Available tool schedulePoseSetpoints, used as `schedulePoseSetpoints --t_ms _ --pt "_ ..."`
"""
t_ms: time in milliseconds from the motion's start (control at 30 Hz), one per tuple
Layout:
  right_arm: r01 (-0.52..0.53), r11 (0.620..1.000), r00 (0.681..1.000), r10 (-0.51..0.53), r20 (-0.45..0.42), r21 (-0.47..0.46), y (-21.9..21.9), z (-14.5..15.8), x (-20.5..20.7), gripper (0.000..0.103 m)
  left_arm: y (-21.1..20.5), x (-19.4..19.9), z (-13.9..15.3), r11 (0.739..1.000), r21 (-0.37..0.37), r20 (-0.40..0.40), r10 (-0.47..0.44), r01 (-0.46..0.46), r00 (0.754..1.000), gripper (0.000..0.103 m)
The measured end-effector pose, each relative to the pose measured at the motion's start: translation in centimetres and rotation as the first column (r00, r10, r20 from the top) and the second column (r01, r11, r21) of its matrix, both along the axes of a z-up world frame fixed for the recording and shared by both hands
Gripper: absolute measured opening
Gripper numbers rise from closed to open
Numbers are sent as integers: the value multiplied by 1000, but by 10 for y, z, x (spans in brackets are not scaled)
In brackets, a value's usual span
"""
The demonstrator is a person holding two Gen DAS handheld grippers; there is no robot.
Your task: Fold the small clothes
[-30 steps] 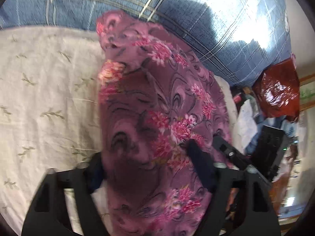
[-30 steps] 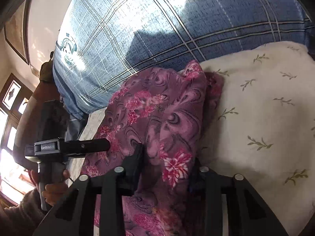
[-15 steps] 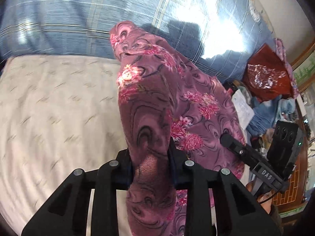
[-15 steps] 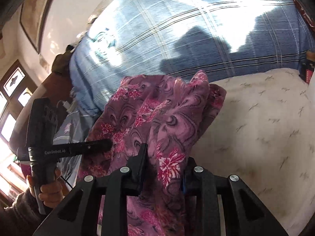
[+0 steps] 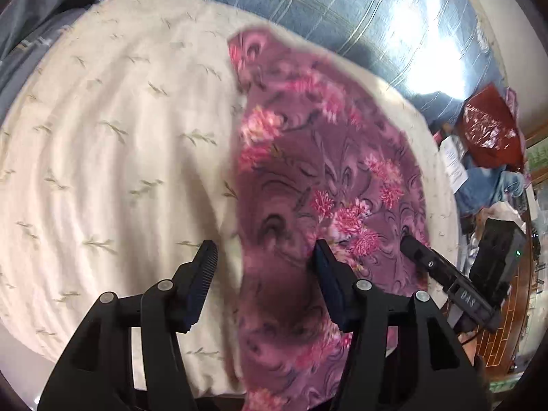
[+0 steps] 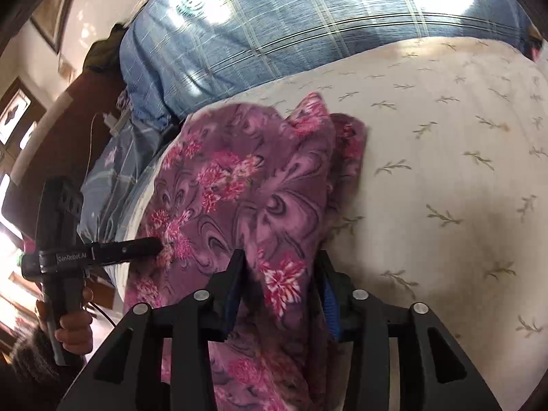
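- The left tool (image 5: 265,253) stands with its jaws apart, having just been opening; the purple fleece garment with pink flowers (image 5: 318,185) fills the right half of the gap and brushes the right pad, while the left pad is clear of it over the cream sheet with small sprigs (image 5: 102,157).
- The right tool (image 6: 281,260) has just been opening too; a raised fold of the garment (image 6: 246,185) lies between its jaws, whose pads look to be slackening off it.
- The garment lies stretched out on the sheet, reaching away from both tools.
- Beyond lies a blue plaid quilt (image 6: 274,27).
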State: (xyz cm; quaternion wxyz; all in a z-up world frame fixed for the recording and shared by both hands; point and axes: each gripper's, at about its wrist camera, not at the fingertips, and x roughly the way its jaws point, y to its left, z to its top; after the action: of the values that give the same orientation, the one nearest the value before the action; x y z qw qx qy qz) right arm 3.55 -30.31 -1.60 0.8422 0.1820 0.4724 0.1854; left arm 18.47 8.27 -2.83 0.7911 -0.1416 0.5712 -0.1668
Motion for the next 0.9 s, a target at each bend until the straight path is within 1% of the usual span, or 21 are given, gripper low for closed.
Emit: schedulePoseSetpoints --t_ms 67,100,133,167,233,300,367,433,467,500,533,567,633,700,800,867,900 --pt "42 999 999 -42 33 -18 -10 15 -2 44 3 -2 21 1000 16 88 -1 -1 996 57" --pt "67 997 995 -65 77 -29 -16 26 -2 44 1 -2 37 999 37 155 -8 2 988 57" --pt "72 997 991 -69 113 -24 -18 35 -1 44 -4 0 46 998 58 192 -19 8 981 58" --pt "65 998 987 -61 146 -22 -16 43 0 44 -11 3 53 997 81 222 -34 16 975 59" --pt "40 996 979 -24 204 -74 -3 53 9 41 -25 15 60 993 114 250 -69 42 966 60" --pt "9 994 975 16 220 -111 12 53 18 38 -38 30 55 987 148 247 -91 55 965 60" --pt "0 990 976 31 213 -142 21 45 27 35 -56 49 39 983 174 218 -94 56 971 60" --pt "6 985 987 21 159 -170 22 23 42 33 -64 62 18 979 201 182 -83 45 980 60" --pt "9 983 991 16 134 -183 22 13 46 29 -66 69 9 975 220 172 -78 39 982 60" --pt "-2 980 996 19 85 -197 21 -3 54 29 -67 75 -1 970 237 158 -81 42 984 67" --pt "-4 983 995 22 95 -185 19 -9 56 29 -68 77 -6 969 244 155 -80 41 985 68" --pt "-1 984 994 21 108 -179 17 -7 55 29 -69 77 -7 969 246 163 -78 36 983 70" --pt "-9 982 995 27 94 -188 17 1 53 29 -67 73 -2 968 249 179 -85 39 980 70" --pt "-28 985 993 48 112 -171 16 16 41 32 -65 65 7 969 242 180 -88 43 980 70" --pt "-83 987 983 104 149 -137 15 36 8 35 -58 35 21 975 212 204 -104 60 973 70" --pt "-103 982 980 128 153 -160 19 40 -9 35 -55 15 22 978 196 203 -118 77 972 72" --pt "-114 977 978 142 151 -179 21 37 -20 36 -54 4 19 975 209 209 -117 73 971 76"
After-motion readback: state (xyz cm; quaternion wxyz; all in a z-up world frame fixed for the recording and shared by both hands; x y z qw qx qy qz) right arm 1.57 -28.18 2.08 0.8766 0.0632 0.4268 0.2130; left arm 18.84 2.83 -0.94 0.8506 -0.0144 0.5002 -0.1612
